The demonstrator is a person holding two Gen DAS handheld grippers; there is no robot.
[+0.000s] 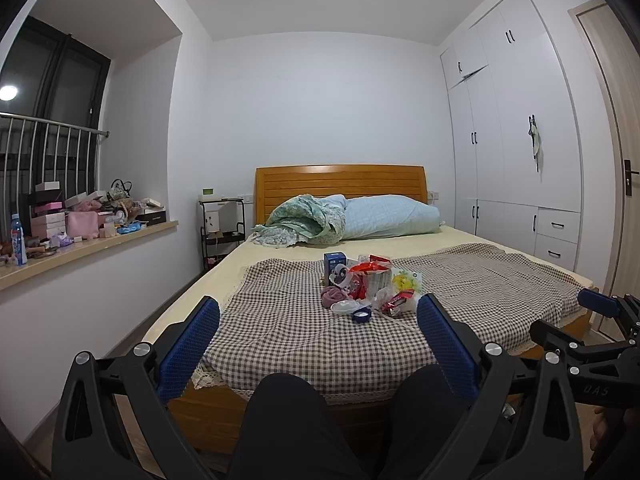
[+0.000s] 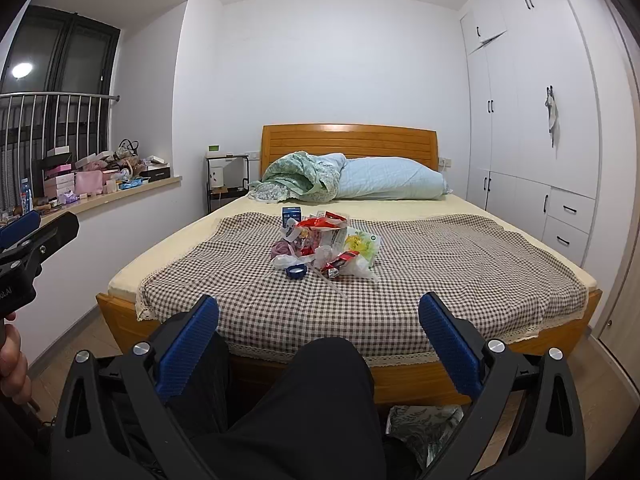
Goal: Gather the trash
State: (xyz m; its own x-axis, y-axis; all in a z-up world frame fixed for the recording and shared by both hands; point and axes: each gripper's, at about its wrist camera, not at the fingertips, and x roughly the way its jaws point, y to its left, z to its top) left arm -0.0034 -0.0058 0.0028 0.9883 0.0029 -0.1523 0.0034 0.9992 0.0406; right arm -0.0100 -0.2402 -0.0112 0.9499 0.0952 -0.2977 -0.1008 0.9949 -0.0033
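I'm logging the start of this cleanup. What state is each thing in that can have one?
left gripper: open, holding nothing
right gripper: open, holding nothing
trash pile: heaped on the checked cloth, untouched
checked cloth: spread flat over the bed
quilt: bunched up at the headboard
upper wardrobe door: ajar, sagging
window: shut, dark outside
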